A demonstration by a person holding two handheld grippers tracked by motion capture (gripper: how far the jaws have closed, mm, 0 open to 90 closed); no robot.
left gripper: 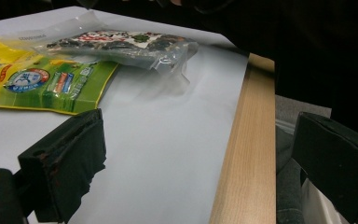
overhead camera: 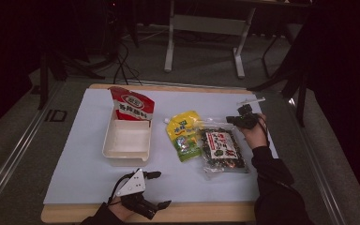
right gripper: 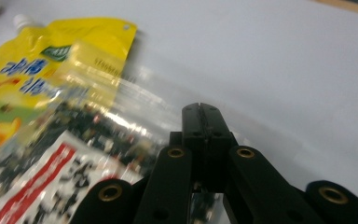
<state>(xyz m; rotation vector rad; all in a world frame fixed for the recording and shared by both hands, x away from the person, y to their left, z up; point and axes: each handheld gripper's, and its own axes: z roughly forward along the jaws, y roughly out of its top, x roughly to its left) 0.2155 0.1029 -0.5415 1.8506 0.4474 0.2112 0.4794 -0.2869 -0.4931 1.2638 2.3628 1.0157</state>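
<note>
While the clear packet of dark dried food (overhead camera: 222,151) lies lengthwise on the worktop (overhead camera: 70,178) just left of the right claw (overhead camera: 236,119), whose jaws are pressed together empty over its far corner, the spread left claw (overhead camera: 155,190) rests well apart.

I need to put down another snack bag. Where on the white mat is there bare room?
The widest free patch is left of the white tray, up to the mat's left edge. Another runs along the near edge, between the left gripper and the clear bag of dark snacks. The middle is crowded: tray, red bag, yellow pouch.
</note>
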